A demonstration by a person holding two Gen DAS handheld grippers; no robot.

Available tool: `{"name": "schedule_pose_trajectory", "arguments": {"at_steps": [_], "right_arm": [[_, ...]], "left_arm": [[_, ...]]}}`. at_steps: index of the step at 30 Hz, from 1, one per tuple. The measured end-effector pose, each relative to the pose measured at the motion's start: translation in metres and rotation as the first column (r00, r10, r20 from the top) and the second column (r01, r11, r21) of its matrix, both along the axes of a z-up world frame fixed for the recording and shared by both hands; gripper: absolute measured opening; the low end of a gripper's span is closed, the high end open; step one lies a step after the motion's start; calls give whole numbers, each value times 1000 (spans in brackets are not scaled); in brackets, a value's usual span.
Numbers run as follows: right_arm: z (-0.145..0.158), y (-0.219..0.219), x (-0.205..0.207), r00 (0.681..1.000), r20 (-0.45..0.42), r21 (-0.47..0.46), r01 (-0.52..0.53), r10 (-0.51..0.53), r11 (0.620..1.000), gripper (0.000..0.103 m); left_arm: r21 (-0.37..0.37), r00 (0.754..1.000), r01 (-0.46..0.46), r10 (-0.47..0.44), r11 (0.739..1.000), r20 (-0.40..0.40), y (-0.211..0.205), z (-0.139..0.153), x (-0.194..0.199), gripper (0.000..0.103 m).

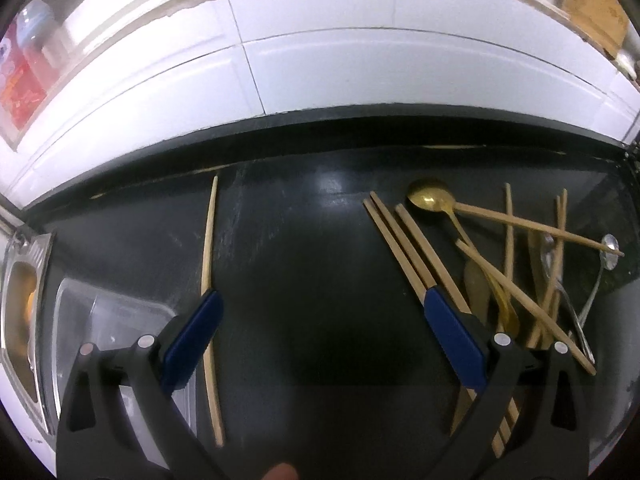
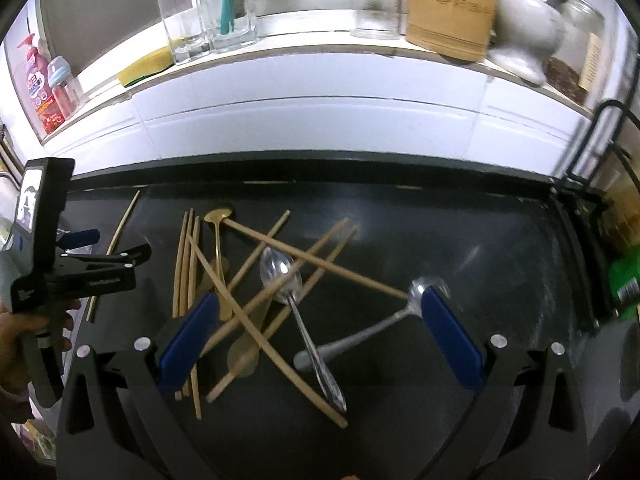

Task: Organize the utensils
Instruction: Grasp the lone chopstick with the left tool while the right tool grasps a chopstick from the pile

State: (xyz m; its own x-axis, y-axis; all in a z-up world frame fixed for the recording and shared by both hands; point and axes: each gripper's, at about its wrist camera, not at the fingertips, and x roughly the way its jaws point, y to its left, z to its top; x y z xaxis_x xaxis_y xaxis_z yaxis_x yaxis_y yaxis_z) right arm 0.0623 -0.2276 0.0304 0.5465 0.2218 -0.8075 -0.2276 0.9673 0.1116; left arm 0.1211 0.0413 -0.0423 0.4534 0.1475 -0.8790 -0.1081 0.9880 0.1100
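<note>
On the black counter [image 2: 460, 240], a crossed heap of chopsticks [image 2: 276, 276], one gold spoon [image 2: 218, 216], two silver spoons [image 2: 280, 272], one lone chopstick [image 1: 208, 240] apart at left, my left gripper [image 1: 320, 336] and right gripper [image 2: 316, 332] both hovering low, jaws wide apart, empty.

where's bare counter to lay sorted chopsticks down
Bare counter lies between the lone chopstick and the three side-by-side chopsticks; more lies right of the grey spoon. The crossed pile is crowded.
</note>
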Motion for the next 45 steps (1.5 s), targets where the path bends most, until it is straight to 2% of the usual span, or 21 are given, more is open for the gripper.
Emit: {"name": "schedule_pose_trajectory", "arguments": {"at_steps": [5, 9, 12, 15, 18, 22, 25, 27, 29, 34, 37, 38, 39, 40, 41, 42, 45], "right_arm": [[-2, 13, 28, 995, 10, 33, -98, 98, 995, 97], [-11, 29, 56, 975, 18, 27, -220, 219, 975, 97], [-24, 45, 77, 942, -27, 13, -335, 335, 942, 97], [-42, 63, 92, 884, -90, -23, -463, 459, 886, 97], [-59, 75, 104, 842, -149, -64, -532, 519, 844, 97], [-73, 83, 116, 800, -205, -67, -587, 565, 807, 96], [-81, 88, 122, 777, -239, -82, -614, 582, 785, 89], [-85, 89, 124, 763, -266, -83, -627, 589, 775, 78], [-90, 92, 126, 738, -312, -72, -647, 599, 759, 71], [-89, 86, 131, 687, -352, -20, -685, 636, 729, 65], [-91, 90, 135, 668, -363, -30, -705, 649, 709, 64], [-89, 87, 135, 664, -365, -27, -708, 653, 705, 63], [-88, 86, 136, 659, -363, -20, -712, 659, 702, 55], [-87, 89, 136, 652, -359, 2, -715, 668, 699, 44], [-89, 98, 139, 641, -365, 58, -709, 676, 703, 20], [-88, 97, 141, 649, -365, 87, -690, 667, 719, 11], [-86, 97, 140, 670, -348, 76, -677, 656, 732, 7]], "left_arm": [[-9, 1000, -9, 8, 1000, -10, 14, -9, 22, 98], [2, 1000, -22, 22, 1000, -14, 27, -16, 37, 98], [15, 999, -50, 50, 999, -21, 41, -22, 47, 98], [-1, 995, -88, 88, 996, -37, 56, -30, 53, 98], [-18, 992, -114, 113, 993, -63, 68, -40, 57, 98], [-38, 989, -126, 123, 991, -77, 77, -49, 65, 98], [-68, 991, -119, 115, 991, -64, 81, -50, 68, 98], [-91, 992, -115, 109, 989, -61, 82, -50, 69, 98], [-90, 993, -113, 108, 990, -53, 81, -49, 69, 98], [-94, 993, -102, 97, 990, -61, 71, -47, 70, 98], [-92, 995, -91, 88, 992, -40, 64, -46, 56, 98], [-91, 995, -93, 90, 992, -30, 65, -46, 55, 94], [-89, 996, -92, 93, 992, -1, 63, -43, 50, 87], [-82, 996, -82, 84, 993, 25, 61, -39, 43, 53], [-75, 996, -70, 74, 995, 43, 57, -36, 37, 9], [-86, 997, -66, 69, 994, 39, 57, -36, 36, 6], [-171, 997, -73, 79, 982, 28, 58, -31, 35, 5]]}}
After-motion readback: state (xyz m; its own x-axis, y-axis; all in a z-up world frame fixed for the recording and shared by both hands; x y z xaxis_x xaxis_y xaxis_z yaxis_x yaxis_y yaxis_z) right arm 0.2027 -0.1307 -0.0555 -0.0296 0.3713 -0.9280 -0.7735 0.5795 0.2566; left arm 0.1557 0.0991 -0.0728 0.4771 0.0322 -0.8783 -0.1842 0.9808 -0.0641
